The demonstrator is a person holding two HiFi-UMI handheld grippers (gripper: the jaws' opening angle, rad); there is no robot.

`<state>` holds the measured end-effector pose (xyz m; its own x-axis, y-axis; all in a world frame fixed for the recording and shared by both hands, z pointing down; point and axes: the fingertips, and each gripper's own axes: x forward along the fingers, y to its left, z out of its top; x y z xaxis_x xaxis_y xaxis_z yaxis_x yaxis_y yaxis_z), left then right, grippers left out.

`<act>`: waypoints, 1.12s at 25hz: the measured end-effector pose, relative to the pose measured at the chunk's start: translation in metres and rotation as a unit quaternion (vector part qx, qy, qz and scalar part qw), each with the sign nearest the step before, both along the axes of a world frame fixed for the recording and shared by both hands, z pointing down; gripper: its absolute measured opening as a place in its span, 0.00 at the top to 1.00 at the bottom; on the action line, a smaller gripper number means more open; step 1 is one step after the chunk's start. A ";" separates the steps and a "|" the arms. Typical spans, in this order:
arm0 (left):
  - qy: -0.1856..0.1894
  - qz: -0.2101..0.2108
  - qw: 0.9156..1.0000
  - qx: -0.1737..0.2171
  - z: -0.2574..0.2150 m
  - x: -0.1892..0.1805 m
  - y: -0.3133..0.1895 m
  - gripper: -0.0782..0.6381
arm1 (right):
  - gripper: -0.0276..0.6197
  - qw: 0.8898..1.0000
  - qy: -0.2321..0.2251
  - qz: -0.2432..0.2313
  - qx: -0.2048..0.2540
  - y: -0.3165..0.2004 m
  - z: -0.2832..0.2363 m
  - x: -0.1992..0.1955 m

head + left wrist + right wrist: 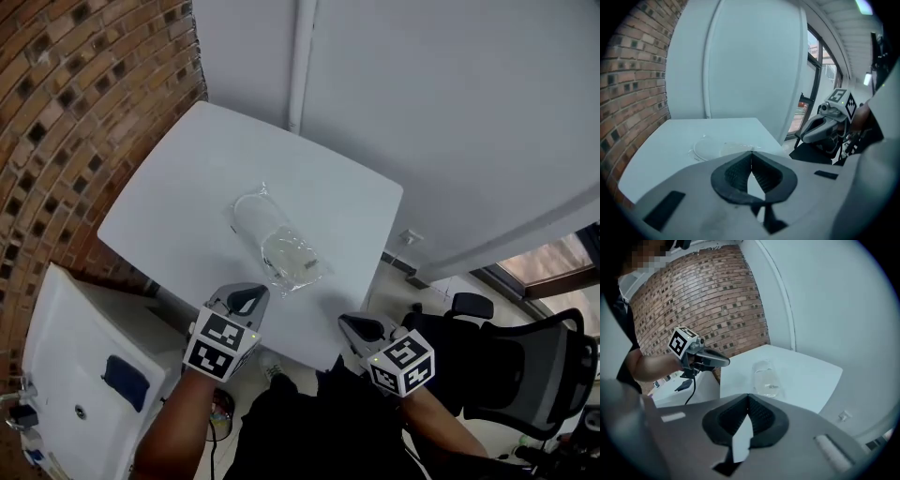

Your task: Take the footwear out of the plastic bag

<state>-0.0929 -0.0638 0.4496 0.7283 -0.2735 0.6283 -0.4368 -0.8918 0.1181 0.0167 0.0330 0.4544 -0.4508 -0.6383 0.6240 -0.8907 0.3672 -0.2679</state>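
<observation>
**Nothing started yet: footwear is inside the bag, both tools closed and empty**

You have not touched the work so far, judging by how things lie. The clear plastic bag (274, 242) lies flat near the middle of the white square table (178, 192), slanting from the far left toward the near edge. The pale footwear (291, 255) shows through the film in the end of the bag nearest you. The far end looks flat and mostly empty. It is too small to tell whether it is one piece or a pair, or which end of the bag is the mouth.

Your left gripper (249, 298) hangs over the near edge of the table, just short of the bag. Its jaws are pressed together at the tips with nothing between them. Your right gripper (360, 327) is off the table's near corner and a little farther from the bag. Its jaws are likewise brought fully together and hold nothing. Neither tool touches the bag or the table.

All of the task is left to do. As I judge it, you will need to:

- spread both sets of jaws;
- pin or lift the film with one tool;
- find the mouth of the bag;
- draw the footwear out with the other tool.

Thin film tends to slide and bunch, so holding the empty end down should help.
</observation>
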 end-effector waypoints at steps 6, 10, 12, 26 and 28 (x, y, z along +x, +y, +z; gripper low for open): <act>-0.016 0.024 1.000 -0.003 0.028 0.032 -0.038 0.88 | 0.95 1.000 0.023 -0.009 -0.013 -0.041 0.035 0.024; 0.020 -0.025 0.996 -0.081 0.050 0.048 -0.065 0.88 | 0.95 0.998 0.044 -0.023 -0.033 -0.075 0.069 0.042; 0.025 -0.025 0.994 -0.100 0.062 0.059 -0.075 0.88 | 0.95 0.997 0.063 -0.029 -0.037 -0.093 0.087 0.052; -0.152 0.141 0.972 -0.107 0.142 0.096 -0.074 0.88 | 0.87 0.986 0.101 -0.103 -0.079 -0.122 0.132 0.048; -0.126 0.122 0.976 -0.130 0.142 0.096 -0.077 0.88 | 0.93 0.987 0.106 -0.102 -0.071 -0.123 0.130 0.047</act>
